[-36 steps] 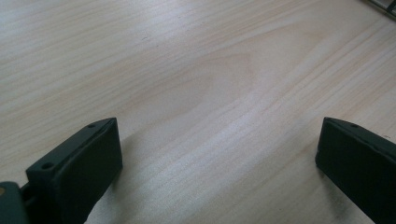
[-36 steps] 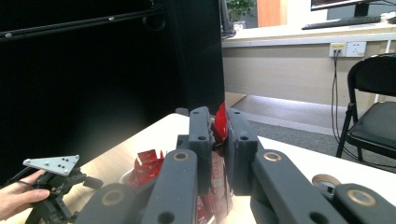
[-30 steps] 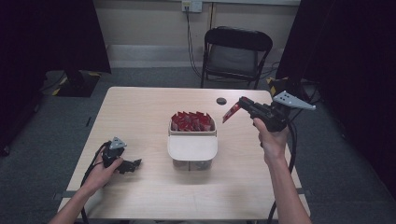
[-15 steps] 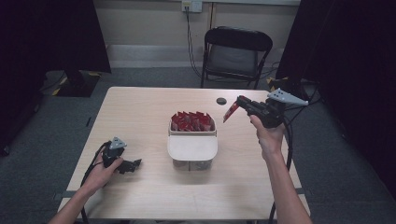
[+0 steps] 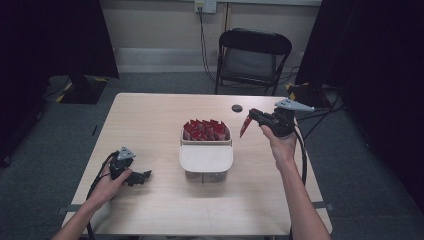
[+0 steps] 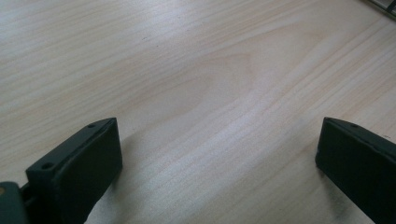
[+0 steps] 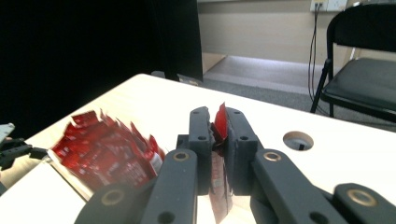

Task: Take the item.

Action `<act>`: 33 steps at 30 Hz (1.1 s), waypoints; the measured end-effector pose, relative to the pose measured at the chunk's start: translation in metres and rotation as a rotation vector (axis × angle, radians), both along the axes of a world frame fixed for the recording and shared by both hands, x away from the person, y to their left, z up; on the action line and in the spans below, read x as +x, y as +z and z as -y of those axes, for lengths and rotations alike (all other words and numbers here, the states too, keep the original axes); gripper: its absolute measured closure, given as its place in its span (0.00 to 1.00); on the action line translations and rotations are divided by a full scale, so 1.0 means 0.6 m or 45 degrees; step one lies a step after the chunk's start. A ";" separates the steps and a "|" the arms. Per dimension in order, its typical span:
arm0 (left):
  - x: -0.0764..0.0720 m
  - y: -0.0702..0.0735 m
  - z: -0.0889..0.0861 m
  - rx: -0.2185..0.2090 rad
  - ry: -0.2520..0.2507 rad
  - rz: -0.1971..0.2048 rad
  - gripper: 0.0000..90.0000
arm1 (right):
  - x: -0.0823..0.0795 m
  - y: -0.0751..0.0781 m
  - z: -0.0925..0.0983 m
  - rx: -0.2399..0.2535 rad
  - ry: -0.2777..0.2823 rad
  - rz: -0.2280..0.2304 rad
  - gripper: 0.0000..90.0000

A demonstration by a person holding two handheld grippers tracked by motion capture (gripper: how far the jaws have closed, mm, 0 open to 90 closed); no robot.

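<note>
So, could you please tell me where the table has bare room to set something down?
Bare wood lies along the far-left of the table, behind the left claw, and across the near edge in front of the white box. The middle is crowded: that box holds red packets, with the right claw gripping a red packet just beside it.

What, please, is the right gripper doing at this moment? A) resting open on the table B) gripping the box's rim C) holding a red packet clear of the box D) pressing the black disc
C: the right gripper is shut on a red packet, beside the box.
</note>
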State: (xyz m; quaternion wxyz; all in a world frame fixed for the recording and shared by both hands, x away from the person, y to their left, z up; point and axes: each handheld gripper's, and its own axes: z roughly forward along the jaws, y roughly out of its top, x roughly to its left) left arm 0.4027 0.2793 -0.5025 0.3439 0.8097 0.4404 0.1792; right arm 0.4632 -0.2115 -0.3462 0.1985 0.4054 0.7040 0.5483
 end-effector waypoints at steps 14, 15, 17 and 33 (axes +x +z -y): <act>0.000 0.000 0.000 0.005 -0.004 -0.002 0.00 | 0.019 -0.036 -0.013 -0.016 -0.002 -0.054 0.93; 0.000 0.000 0.000 0.004 -0.004 -0.002 0.00 | 0.019 -0.037 -0.014 -0.017 0.001 -0.054 0.93; 0.000 0.000 0.000 0.004 -0.004 -0.001 0.00 | 0.021 -0.039 -0.016 -0.025 0.003 -0.059 0.93; 0.000 0.000 0.000 0.004 -0.004 -0.001 0.00 | 0.037 -0.076 -0.044 -0.102 0.034 -0.135 0.93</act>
